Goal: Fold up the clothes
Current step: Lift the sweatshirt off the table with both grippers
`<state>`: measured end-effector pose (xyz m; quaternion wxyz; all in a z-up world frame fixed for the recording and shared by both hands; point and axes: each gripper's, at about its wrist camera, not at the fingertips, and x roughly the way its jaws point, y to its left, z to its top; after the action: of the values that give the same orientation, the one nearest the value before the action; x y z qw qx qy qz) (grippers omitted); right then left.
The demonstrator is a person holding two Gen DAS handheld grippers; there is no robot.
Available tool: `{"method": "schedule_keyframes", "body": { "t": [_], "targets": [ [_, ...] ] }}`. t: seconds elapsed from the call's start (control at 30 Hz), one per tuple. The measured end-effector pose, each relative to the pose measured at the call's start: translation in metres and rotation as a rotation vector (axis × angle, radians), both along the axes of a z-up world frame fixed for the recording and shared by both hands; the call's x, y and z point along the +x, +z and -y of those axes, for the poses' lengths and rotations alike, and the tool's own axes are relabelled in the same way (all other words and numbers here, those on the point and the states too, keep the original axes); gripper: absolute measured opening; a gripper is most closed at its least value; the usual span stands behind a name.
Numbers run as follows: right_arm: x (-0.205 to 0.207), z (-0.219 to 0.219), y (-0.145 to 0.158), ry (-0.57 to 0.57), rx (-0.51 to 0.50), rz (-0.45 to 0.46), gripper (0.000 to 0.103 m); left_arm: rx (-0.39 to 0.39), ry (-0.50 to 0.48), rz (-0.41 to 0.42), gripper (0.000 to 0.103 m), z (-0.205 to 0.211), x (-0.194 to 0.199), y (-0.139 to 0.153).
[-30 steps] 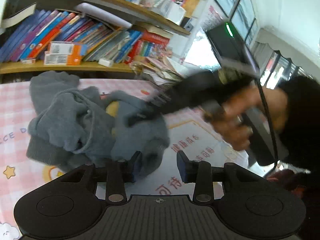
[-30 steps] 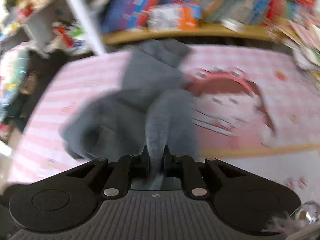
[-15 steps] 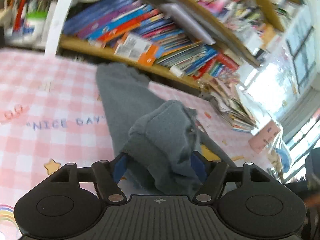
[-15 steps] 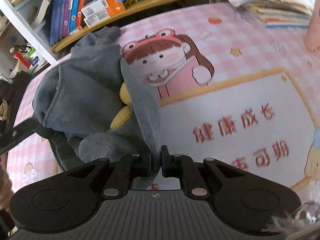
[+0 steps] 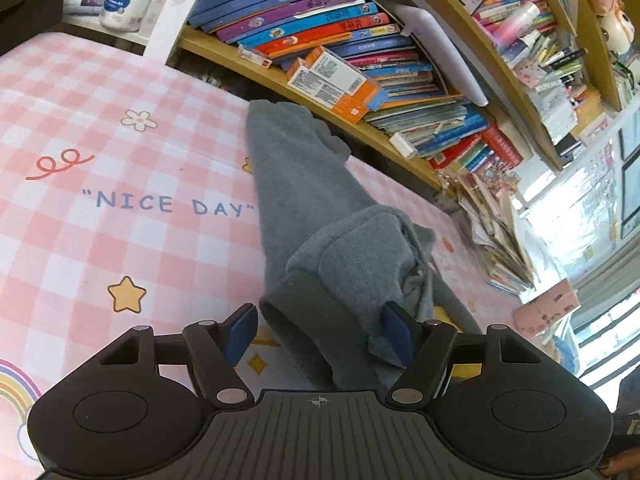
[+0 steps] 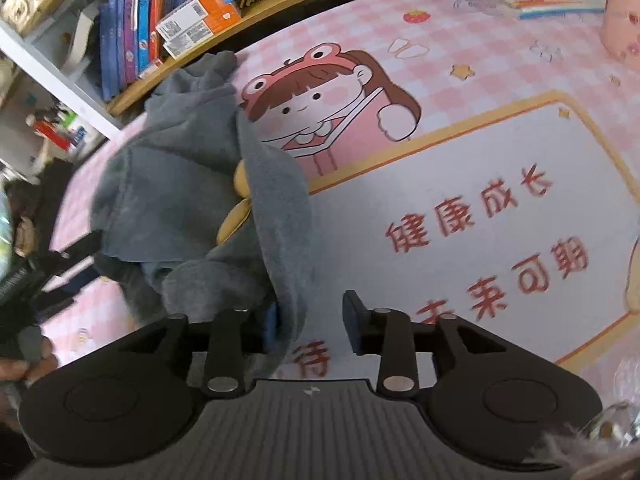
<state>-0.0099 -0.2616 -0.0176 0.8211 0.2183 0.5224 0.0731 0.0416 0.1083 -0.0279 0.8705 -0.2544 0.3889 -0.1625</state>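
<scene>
The right tool (image 6: 310, 322) now stands spread, its fingers well apart, where half a second ago they were pressed together on a fold of the grey sweatshirt (image 6: 192, 200). That fold now only drapes against the inner face of the left finger and hangs free of the right one, so the right tool has let the cloth go. The left tool (image 5: 318, 334) is spread wide too, as it was half a second ago, with the ribbed cuff (image 5: 316, 320) of a sleeve sitting between its blue pads (image 5: 240, 334); the cloth touches the right-hand pad and stands clear of the left-hand one, so nothing is pinched there.

Outward from the tools, the sweatshirt lies in a bunched heap on the pink checked mat (image 5: 100, 208) that covers the desk, at the left of the right wrist view, with one sleeve running away toward the far edge under the bookshelf (image 5: 360, 92). A yellow patch (image 6: 236, 208) shows in a gap of the heap. The printed cartoon panel (image 6: 500, 208) to the right lies bare.

For the task, the release reads as the close of a placing or dragging move: the garment rests on the desk but is crumpled, not squared, so by my judgement folding work remains. The cuff between the left pads looks like the likeliest next hold.
</scene>
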Motion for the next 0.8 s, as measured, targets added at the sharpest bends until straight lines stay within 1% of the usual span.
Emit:
{"method": "schedule_keyframes", "body": {
  "t": [0.03,0.1,0.2,0.3,0.37,0.4,0.47,0.5,0.57,0.67,0.73,0.77,0.8],
  "targets": [
    [-0.003,-0.001,0.000,-0.007,0.041,-0.010,0.041,0.008,-0.011,0.003,0.070,0.001,-0.001,0.001],
    [-0.009,-0.004,-0.003,-0.024,0.124,-0.037,0.042,0.011,-0.027,0.007,0.070,-0.001,-0.004,0.002],
    [-0.017,-0.013,-0.012,-0.057,0.230,-0.090,0.045,-0.006,-0.043,0.008,0.070,-0.008,-0.009,0.003],
    [-0.023,-0.017,-0.020,-0.113,0.295,-0.134,0.051,-0.022,-0.047,0.003,0.070,-0.016,-0.012,0.001],
    [-0.028,-0.018,-0.021,-0.164,0.323,-0.153,0.053,-0.035,-0.046,-0.004,0.070,-0.021,-0.013,-0.001],
    [-0.031,-0.018,-0.019,-0.181,0.325,-0.151,0.055,-0.042,-0.046,-0.007,0.070,-0.024,-0.014,-0.002],
    [-0.038,-0.020,-0.011,-0.199,0.315,-0.119,0.057,-0.054,-0.046,-0.014,0.070,-0.029,-0.015,-0.005],
    [-0.041,-0.021,-0.007,-0.203,0.311,-0.100,0.061,-0.061,-0.045,-0.017,0.070,-0.032,-0.016,-0.006],
    [-0.047,-0.026,-0.001,-0.193,0.295,-0.076,0.064,-0.074,-0.045,-0.023,0.070,-0.037,-0.017,-0.009],
    [-0.054,-0.038,0.009,-0.164,0.243,-0.046,0.065,-0.091,-0.047,-0.030,0.070,-0.043,-0.019,-0.012],
    [-0.056,-0.047,0.010,-0.135,0.236,-0.029,0.064,-0.101,-0.055,-0.031,0.070,-0.043,-0.019,-0.013],
    [-0.054,-0.049,0.008,-0.138,0.232,-0.023,0.064,-0.105,-0.059,-0.031,0.070,-0.043,-0.020,-0.013],
    [-0.053,-0.051,0.006,-0.144,0.227,-0.017,0.061,-0.113,-0.059,-0.033,0.070,-0.043,-0.020,-0.014]
  ]
}}
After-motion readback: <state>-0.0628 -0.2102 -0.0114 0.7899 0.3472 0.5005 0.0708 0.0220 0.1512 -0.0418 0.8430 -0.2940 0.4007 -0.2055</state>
